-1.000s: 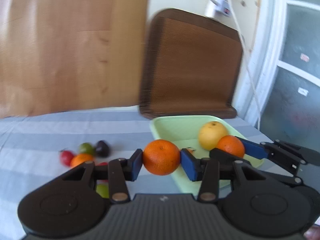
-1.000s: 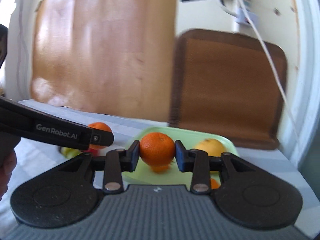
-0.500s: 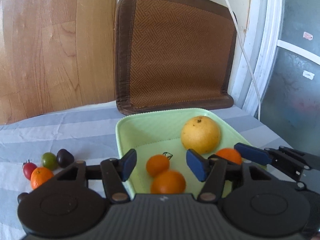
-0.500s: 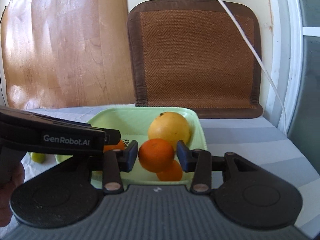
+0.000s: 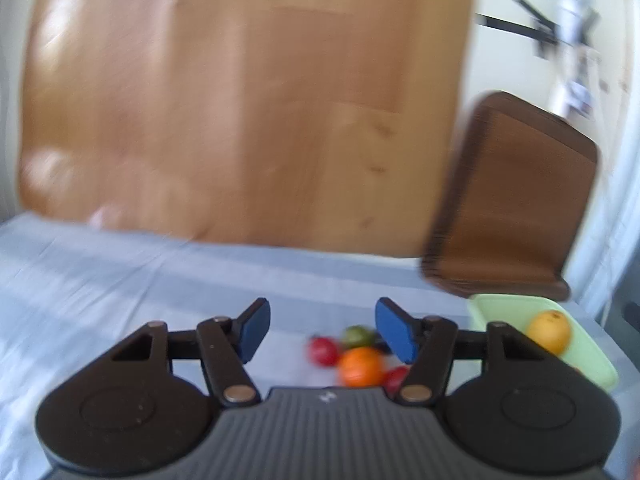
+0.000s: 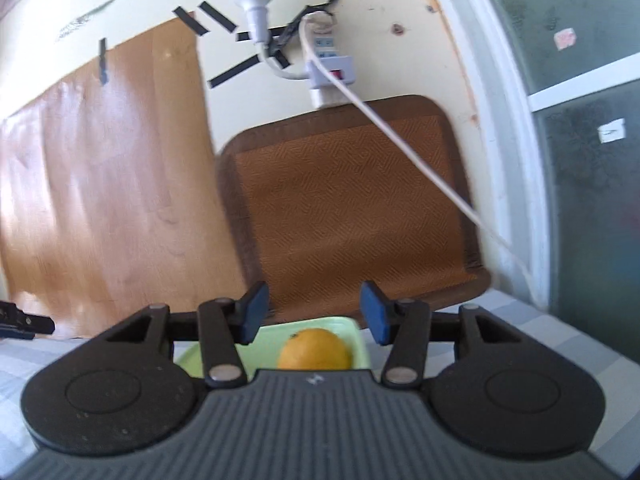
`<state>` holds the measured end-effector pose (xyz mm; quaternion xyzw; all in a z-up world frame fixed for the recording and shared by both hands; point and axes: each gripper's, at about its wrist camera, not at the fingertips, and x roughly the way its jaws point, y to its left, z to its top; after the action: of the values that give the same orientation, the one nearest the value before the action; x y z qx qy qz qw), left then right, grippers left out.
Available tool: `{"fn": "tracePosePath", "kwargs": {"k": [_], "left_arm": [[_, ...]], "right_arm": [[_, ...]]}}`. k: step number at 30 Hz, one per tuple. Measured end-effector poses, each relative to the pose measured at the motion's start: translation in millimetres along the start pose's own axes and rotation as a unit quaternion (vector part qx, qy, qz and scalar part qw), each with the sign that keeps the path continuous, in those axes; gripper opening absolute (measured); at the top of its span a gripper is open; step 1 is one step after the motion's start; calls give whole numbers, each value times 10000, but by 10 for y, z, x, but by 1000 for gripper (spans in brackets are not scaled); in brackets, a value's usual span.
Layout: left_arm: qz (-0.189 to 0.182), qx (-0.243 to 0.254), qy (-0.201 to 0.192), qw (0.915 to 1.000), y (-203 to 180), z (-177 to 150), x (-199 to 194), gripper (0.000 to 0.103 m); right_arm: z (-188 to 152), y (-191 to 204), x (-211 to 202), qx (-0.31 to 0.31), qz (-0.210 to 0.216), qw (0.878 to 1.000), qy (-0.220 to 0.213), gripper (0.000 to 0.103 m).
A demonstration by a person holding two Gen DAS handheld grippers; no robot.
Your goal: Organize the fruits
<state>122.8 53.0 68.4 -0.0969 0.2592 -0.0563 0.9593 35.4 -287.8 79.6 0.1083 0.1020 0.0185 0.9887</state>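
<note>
My left gripper (image 5: 322,334) is open and empty above the striped cloth. Just beyond it lie an orange (image 5: 360,366), a red fruit (image 5: 322,351), a green fruit (image 5: 357,334) and another red fruit (image 5: 396,376). The pale green tray (image 5: 592,356) stands to the right with a yellow citrus (image 5: 548,330) in it. My right gripper (image 6: 314,314) is open and empty, raised over the green tray (image 6: 264,334), where the yellow citrus (image 6: 314,354) shows. The oranges in the tray are hidden behind the gripper body.
A brown woven mat (image 6: 348,216) leans on the wall behind the tray. A wooden board (image 5: 240,112) stands at the back left. A white cable (image 6: 420,160) hangs from a power strip (image 6: 330,64). The left gripper's tip (image 6: 24,324) shows at the far left.
Both grippers let go of their oranges in the tray and opened. The left gripper swung left to the loose fruits on the cloth. The right gripper rose and tilted up.
</note>
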Motion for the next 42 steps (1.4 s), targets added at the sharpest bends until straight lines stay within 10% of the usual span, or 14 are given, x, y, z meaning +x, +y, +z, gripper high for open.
{"fn": "tracePosePath", "kwargs": {"k": [4, 8, 14, 21, 29, 42], "left_arm": [[-95, -430, 254, 9987, 416, -128, 29, 58], [-406, 139, 415, 9982, 305, -299, 104, 58], [-596, 940, 581, 9921, 45, -417, 301, 55], [-886, 118, 607, 9941, 379, -443, 385, 49], [-1137, 598, 445, 9907, 256, -477, 320, 49], [-1223, 825, 865, 9853, 135, -429, 564, 39]], "right_arm": [[45, 493, 46, -299, 1024, 9932, 477, 53], [65, 971, 410, -574, 1560, 9773, 1312, 53], [62, 1450, 1152, -761, 1766, 9532, 2331, 48], [-323, 1998, 1606, -1784, 2048, 9085, 3175, 47], [-594, 2292, 1966, -2885, 2047, 8503, 3896, 41], [134, 1544, 1222, -1057, 2033, 9412, 2484, 29]]}}
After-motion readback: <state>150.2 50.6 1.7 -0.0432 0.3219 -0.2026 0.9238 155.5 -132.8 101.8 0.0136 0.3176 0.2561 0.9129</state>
